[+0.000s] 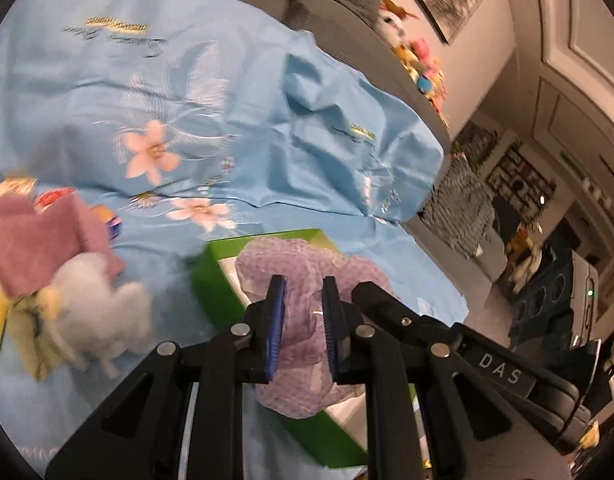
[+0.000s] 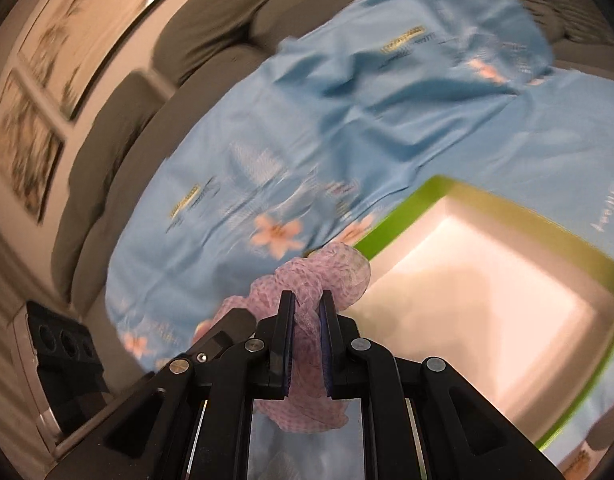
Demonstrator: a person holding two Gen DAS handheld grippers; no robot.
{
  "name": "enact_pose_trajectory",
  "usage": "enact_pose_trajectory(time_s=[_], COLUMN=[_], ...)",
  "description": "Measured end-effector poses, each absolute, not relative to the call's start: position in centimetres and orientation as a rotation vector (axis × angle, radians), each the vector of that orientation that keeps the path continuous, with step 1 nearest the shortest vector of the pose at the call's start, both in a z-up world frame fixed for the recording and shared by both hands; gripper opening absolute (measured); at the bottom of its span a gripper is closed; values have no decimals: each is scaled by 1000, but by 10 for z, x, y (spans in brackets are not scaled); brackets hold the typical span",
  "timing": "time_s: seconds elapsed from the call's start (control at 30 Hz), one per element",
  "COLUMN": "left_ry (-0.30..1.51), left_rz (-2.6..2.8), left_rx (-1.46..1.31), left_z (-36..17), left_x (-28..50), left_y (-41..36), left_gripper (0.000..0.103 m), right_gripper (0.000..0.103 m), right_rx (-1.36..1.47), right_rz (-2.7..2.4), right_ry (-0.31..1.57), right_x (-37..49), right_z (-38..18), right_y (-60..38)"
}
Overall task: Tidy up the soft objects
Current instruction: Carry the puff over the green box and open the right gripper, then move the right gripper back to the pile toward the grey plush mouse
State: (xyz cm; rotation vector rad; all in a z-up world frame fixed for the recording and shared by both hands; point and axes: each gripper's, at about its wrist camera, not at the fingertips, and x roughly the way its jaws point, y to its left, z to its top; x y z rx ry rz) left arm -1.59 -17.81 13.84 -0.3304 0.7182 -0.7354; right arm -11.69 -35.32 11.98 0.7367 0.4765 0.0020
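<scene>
Left wrist view: the left hand-held gripper point(image 1: 304, 292) has its jaws drawn narrow and clamped on a crumpled lilac mesh cloth point(image 1: 291, 320), which bulges out ahead of and beneath the blue pads. Just behind the cloth, under the fingertips, sits a green box point(image 1: 211, 272) with a white inside. To the left of the gripper lies a heap of soft things: a pink cloth point(image 1: 35, 240), a white plush toy point(image 1: 103, 312) and something yellow, blurred. All rest on a light blue flowered sheet point(image 1: 167, 92) spread over a grey sofa point(image 1: 327, 4). The right hand-held gripper's black body point(image 1: 499, 364) shows close at the right.

In the right wrist view, the right hand-held gripper point(image 2: 307, 300) is likewise narrow, pinching the same lilac cloth point(image 2: 327, 272) between its pads. To its right the green box point(image 2: 507, 208) lies open, its white inside bare, on the blue sheet point(image 2: 347, 120).
</scene>
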Motion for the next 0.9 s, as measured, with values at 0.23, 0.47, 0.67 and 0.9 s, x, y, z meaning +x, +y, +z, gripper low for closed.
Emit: enact_pose_trajectory(time_s=[0.23,0.47,0.67,0.9], left_ry=[783,854,880,787], left_rz=[-809,-829,-802,-680], left_rx=[-252,-177,-166,-136], left_z=[125,100,96,109], left_x=[-5,-1,-3,-13], left_y=[-242,-284,-278,-227], left_gripper=[15,15,44,72], right_gripper=[13,13,60,85], right_rx=[851,844,811,730], right_rz=[-167,-281,-377,-357], right_ry=[484,514,535,427], right_x=[-128,-131,-137,-142], right_z=[97,92,92,115], right_y=[-410,-423,-425,-402])
